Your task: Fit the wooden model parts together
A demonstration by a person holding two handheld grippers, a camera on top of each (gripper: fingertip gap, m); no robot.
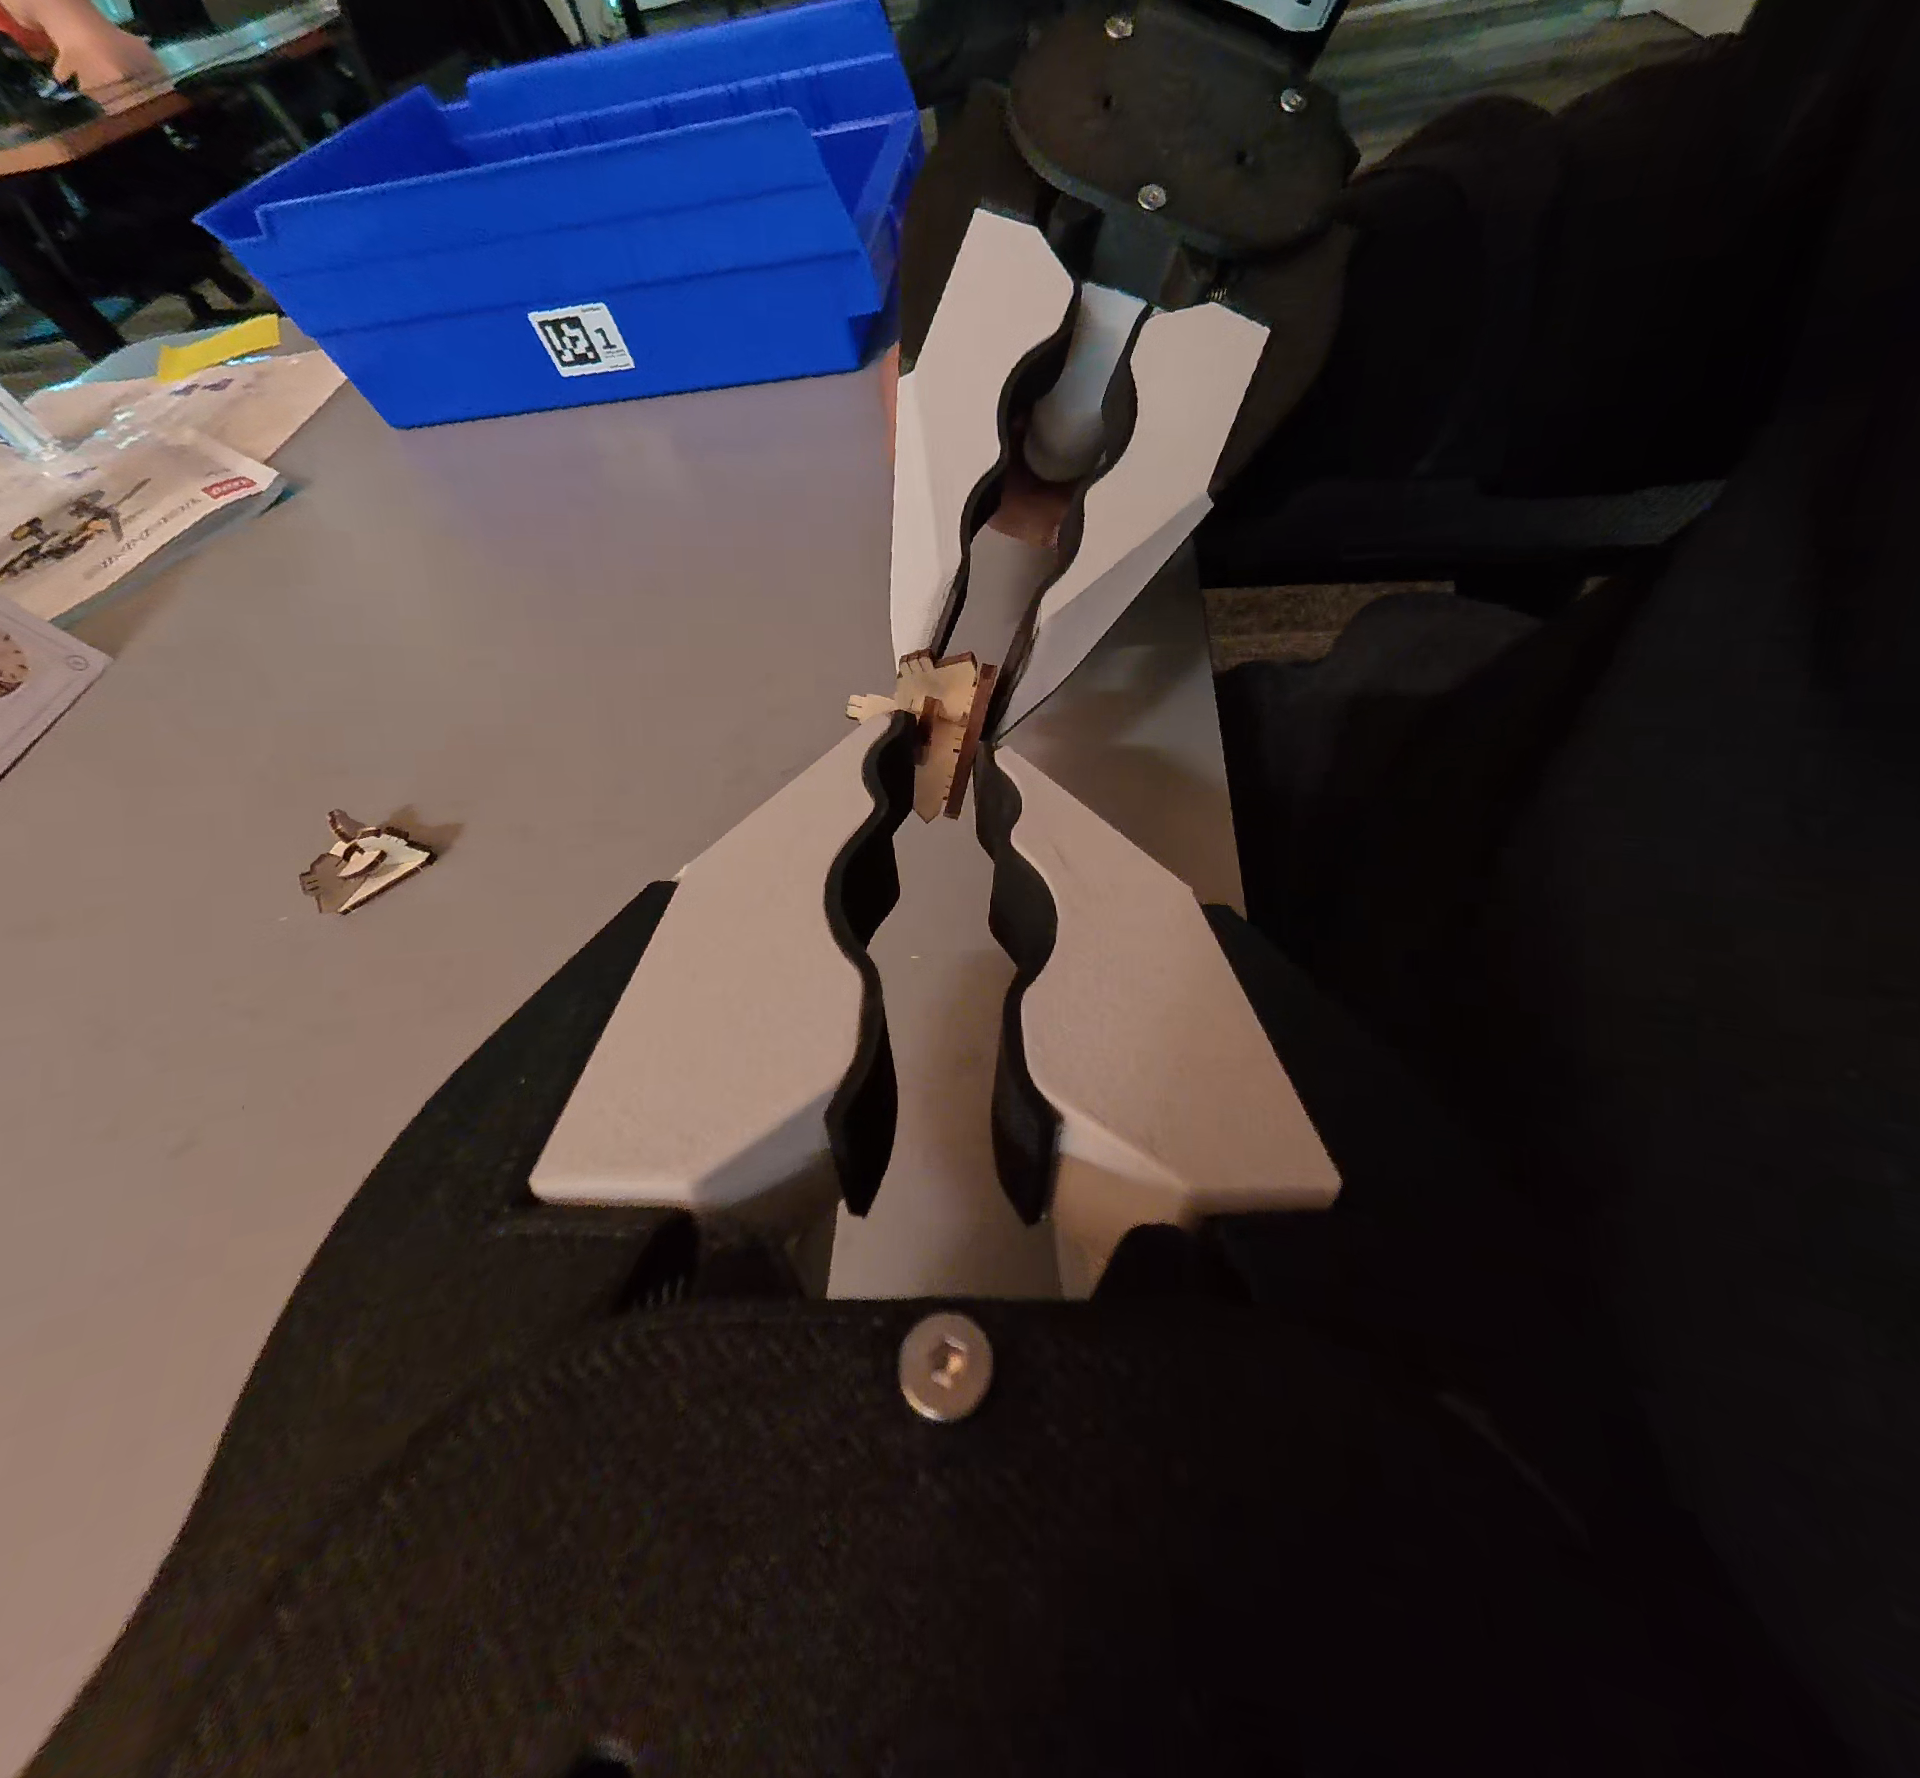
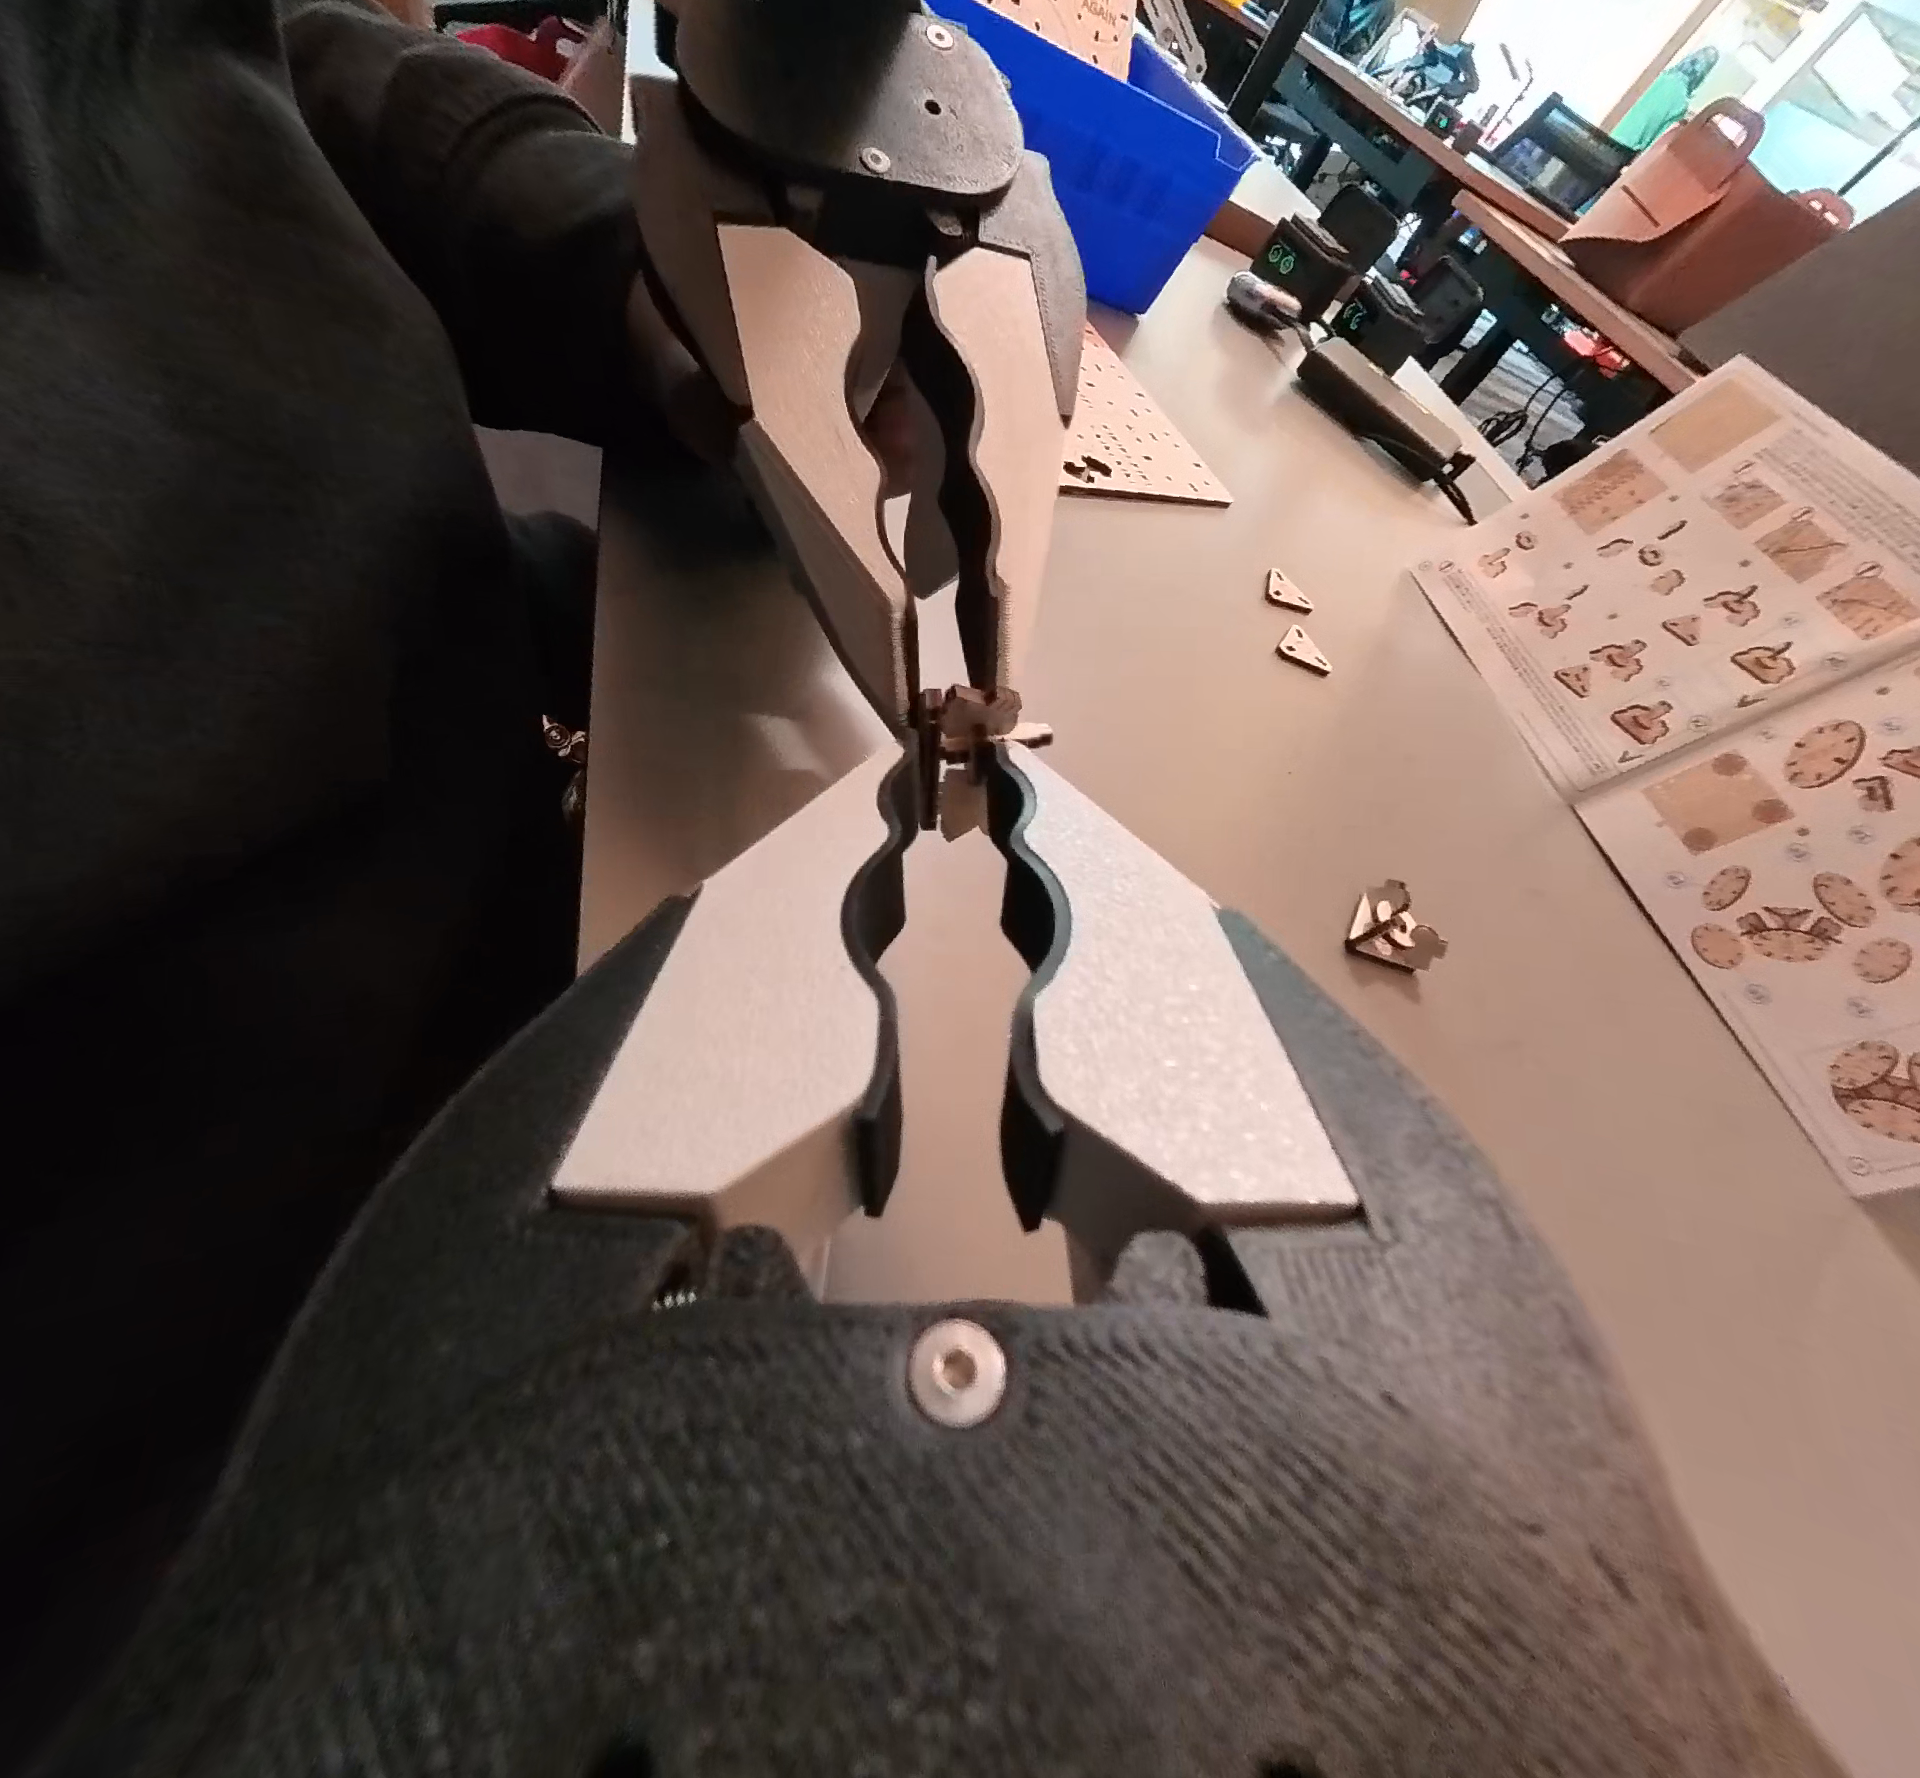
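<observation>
My two grippers meet tip to tip above the grey table [image 1: 540, 648]. A small pale wooden assembly [image 1: 940, 741], flat laser-cut pieces slotted together with a tab sticking out sideways, sits between both pairs of fingertips. My left gripper [image 1: 940, 760] comes from below in the left wrist view and is shut on its lower part. My right gripper [image 1: 977, 679] comes in from above there and grips its upper end. In the right wrist view, my right gripper [image 2: 951, 774] is shut on the same assembly [image 2: 961, 741], and the left gripper [image 2: 951, 689] clamps it from the far side.
A second small wooden assembly [image 1: 364, 861] lies on the table, also in the right wrist view [image 2: 1392, 928]. Two wooden triangles [image 2: 1297, 622], a perforated wooden sheet [image 2: 1132, 440], instruction sheets [image 2: 1714, 689] and a blue bin [image 1: 582, 274] are farther off. A person's dark sleeve [image 2: 260, 481] is close. My left and right fingertips are right by each other.
</observation>
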